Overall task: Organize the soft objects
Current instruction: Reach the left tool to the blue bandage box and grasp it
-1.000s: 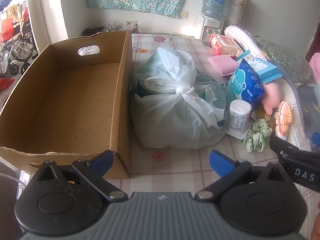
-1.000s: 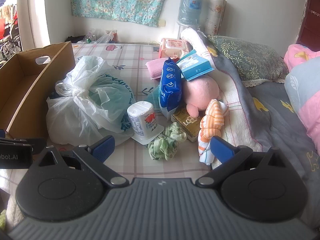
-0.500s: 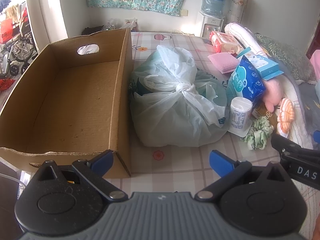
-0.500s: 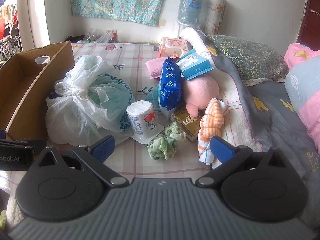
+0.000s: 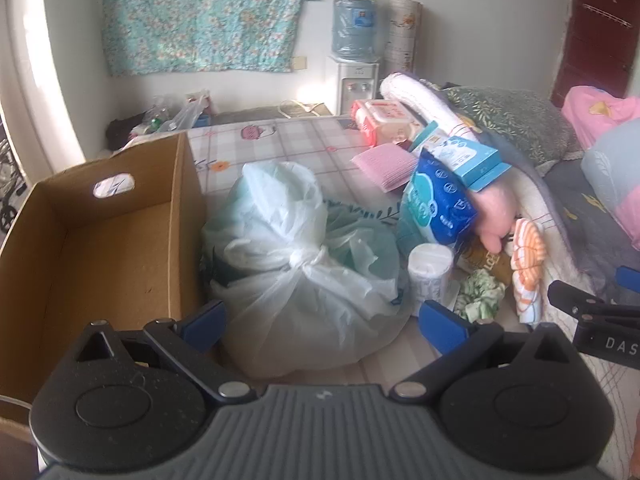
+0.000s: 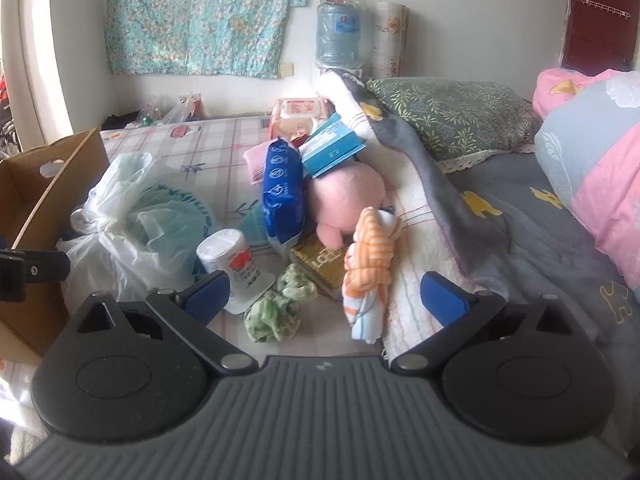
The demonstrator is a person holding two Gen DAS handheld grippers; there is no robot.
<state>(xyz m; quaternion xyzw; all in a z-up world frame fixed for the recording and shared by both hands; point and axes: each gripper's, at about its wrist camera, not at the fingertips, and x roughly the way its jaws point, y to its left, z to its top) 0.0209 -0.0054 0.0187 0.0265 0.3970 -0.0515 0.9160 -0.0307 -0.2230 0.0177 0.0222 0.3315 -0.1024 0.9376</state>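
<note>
Box beside knotted bag, touching

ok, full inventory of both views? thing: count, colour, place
box: 1, brown cardboard, left, holds nothing visible
bag: 1, white plastic, knotted, beside box
roll: 1, white, right of bag
scrunchie: 1, green, in front of roll
blue pack: 1, upright, against plush
plush: 1, pink, mid pile
striped cloth: 1, orange-white, right of scrunchie
wipes: 1, red-white, back
pillow: 1, green floral, right
left tool: open, facing bag
right tool: open, over scrunchie
</note>
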